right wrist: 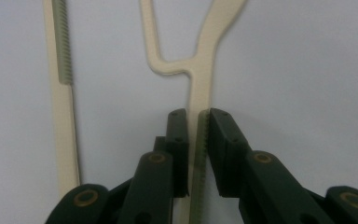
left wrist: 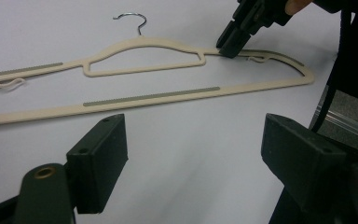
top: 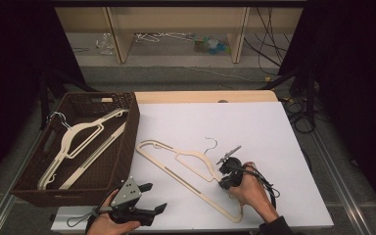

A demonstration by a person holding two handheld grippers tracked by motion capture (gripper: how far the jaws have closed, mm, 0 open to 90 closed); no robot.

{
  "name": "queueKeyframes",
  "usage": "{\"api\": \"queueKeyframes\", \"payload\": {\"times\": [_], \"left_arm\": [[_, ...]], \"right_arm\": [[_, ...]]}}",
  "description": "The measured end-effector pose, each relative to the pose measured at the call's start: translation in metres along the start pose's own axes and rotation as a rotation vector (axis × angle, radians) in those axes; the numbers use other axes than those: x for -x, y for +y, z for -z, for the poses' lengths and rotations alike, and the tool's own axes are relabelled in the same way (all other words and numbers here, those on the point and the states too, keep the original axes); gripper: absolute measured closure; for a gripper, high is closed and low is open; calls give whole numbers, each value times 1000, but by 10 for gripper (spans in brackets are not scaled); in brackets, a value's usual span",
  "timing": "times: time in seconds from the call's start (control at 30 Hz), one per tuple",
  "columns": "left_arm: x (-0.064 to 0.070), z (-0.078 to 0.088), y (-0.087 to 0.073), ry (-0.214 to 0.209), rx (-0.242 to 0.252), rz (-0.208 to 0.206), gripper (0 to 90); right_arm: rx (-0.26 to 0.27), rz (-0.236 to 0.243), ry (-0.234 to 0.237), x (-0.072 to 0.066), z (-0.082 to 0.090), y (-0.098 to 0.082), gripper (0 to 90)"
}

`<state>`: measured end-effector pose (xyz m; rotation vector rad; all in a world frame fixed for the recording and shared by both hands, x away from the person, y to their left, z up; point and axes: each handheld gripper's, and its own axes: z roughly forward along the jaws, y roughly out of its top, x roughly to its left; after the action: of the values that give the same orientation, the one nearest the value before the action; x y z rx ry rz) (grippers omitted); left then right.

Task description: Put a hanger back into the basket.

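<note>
Currently, the right gripper (top: 229, 172) pinches the upper arm of the cream hanger (top: 188, 174) that lies flat on the white counter (top: 254, 127), toward the near right corner. In the right gripper view, both black jaws press against the sides of that arm, just below the fork where the shoulder bar splits; the ribbed grey grip strip (right wrist: 200, 154) of the arm sits between the pads. The hanger's metal hook (top: 210, 143) points toward the far edge of the counter. Its long lower bar runs diagonally from the middle of the counter to the near edge, where it curves round by the person's right hand (top: 254, 191).

The left gripper (top: 149, 200) is held at the near left corner of the counter, well apart from the hanger. Its jaws stand spread wide with nothing between them, as the left gripper view confirms; they point across the counter toward the hanger and the right gripper.

A dark woven basket (top: 127, 142) sits against the left edge of the counter. A second cream hanger (top: 81, 144) lies inside it, hook toward the far left corner of the basket; whether it rests flat on the basket floor cannot be told for certain from the high view.
</note>
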<state>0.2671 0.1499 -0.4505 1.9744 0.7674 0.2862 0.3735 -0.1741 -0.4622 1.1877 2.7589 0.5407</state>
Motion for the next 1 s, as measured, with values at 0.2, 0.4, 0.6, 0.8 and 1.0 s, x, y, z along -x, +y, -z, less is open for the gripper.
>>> {"api": "queueKeyframes", "payload": {"times": [0.2, 0.4, 0.6, 0.8, 1.0], "left_arm": [[-3, -3, 1, 1, 1, 7, 224], [-9, -12, 8, 18, 3, 3, 223], [-20, -38, 26, 30, -10, 8, 227], [-33, -76, 45, 49, -50, -40, 237], [-43, -116, 54, 58, -122, -54, 238]], "right_arm": [[3, 33, 20, 5, 3, -1, 796], [-4, 82, 12, 9, 11, -5, 797], [-10, 112, -4, 8, 19, -8, 798], [-1, 143, -17, 6, 28, -14, 797], [1, 159, -23, 2, 37, -18, 797]]}}
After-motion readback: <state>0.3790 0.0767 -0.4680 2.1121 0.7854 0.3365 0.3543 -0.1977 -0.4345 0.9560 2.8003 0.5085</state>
